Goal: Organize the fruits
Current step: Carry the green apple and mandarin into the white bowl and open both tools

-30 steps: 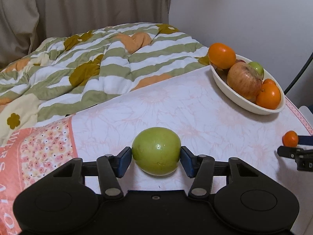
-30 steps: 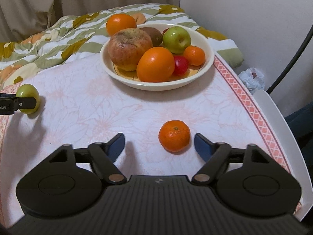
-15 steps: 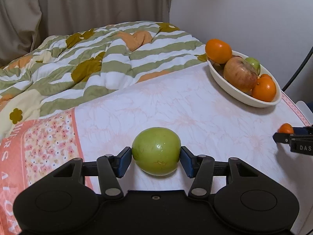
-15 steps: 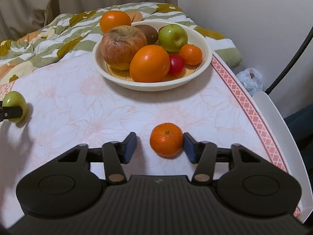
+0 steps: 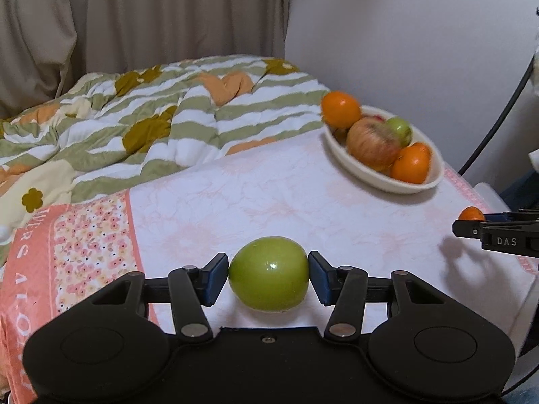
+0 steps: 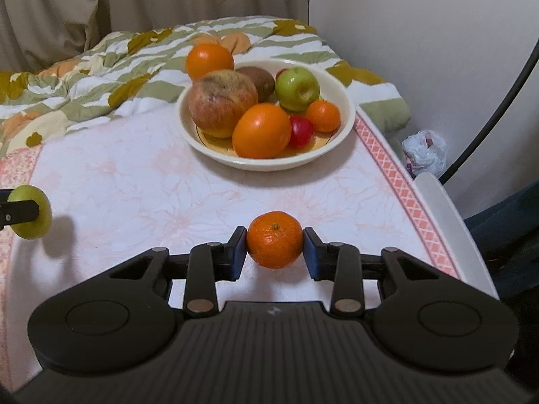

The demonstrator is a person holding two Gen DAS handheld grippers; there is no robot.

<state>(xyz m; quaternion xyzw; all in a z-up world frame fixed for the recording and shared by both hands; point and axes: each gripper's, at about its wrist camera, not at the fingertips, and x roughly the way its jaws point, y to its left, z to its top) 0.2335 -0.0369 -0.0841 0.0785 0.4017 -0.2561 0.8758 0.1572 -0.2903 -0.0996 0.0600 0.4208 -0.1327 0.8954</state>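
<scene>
Left wrist view: the left gripper (image 5: 268, 277) clamps a green fruit (image 5: 268, 274) above the tablecloth (image 5: 303, 198), well apart from the fruit bowl (image 5: 387, 178).

Right wrist view: the right gripper (image 6: 274, 252) grips a mandarin (image 6: 274, 239) — the bowl is near ahead. Carry both level and set them into gaps, not atop rounded fruit.

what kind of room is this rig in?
Most likely a bedroom at home: a rumpled striped quilt lies right behind the table's floral tablecloth, curtains hang behind it, and a bowl of mixed fruit sits on the table.
</scene>
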